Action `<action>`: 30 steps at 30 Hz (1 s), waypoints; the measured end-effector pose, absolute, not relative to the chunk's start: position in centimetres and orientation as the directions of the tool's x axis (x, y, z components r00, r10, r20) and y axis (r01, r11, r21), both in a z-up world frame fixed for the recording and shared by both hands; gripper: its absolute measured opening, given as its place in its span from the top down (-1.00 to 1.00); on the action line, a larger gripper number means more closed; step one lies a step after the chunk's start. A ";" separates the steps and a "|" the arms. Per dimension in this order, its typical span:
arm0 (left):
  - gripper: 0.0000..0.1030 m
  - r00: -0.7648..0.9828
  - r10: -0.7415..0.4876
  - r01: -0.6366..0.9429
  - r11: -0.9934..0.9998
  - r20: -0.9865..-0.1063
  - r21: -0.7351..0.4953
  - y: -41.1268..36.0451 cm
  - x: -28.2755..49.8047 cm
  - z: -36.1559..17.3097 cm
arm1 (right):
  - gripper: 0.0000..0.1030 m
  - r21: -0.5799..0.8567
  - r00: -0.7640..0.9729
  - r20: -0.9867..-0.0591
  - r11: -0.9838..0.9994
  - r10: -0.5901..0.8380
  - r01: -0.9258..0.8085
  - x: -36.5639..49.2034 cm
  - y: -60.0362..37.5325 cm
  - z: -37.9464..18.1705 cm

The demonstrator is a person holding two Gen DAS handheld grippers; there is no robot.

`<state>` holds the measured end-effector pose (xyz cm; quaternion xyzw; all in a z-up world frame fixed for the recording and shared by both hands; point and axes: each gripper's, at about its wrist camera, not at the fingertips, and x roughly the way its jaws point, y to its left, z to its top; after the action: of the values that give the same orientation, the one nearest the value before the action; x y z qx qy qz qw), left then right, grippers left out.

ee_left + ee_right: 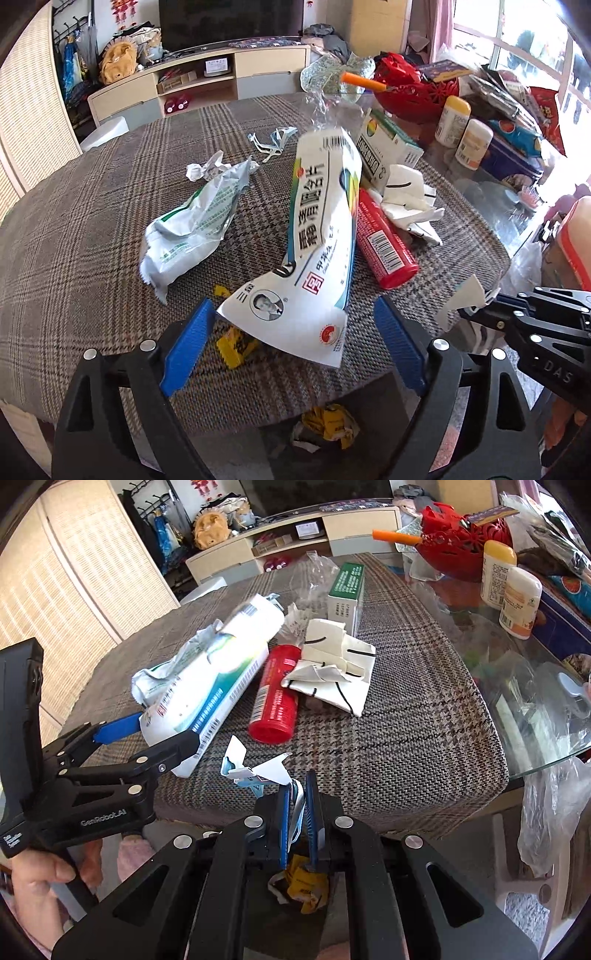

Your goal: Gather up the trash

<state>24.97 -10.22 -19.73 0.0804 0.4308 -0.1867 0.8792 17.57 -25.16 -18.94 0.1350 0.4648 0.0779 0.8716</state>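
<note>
Left gripper (291,343): jaws wide, long white printed box (317,236) loose between them.
Right gripper (297,808): clamped on torn white paper scrap (258,770).
Beside: red cylindrical tube (275,694) on plaid cloth (406,720).

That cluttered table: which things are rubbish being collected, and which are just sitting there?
Rubbish:
- long white printed carton, between the open left gripper
- torn paper scrap, in the shut right gripper
- crumpled silver-green foil bag
- red plastic tube

Just sitting there:
- two yellow-capped white bottles
- red openwork basket

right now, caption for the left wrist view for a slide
Open left hand-held gripper around a white box above the plaid table.
</note>
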 end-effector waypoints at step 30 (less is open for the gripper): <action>-0.15 0.589 -0.330 0.399 0.913 -0.738 -0.090 -7.3 13.9 -14.7 | 0.81 0.285 0.611 -0.753 0.958 0.243 -0.029 10.4 -23.7 -15.7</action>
<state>13.93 -7.27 -14.71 0.0425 0.4047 -0.2046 0.8902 10.40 -23.68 -15.65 0.1230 0.4342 0.0766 0.8891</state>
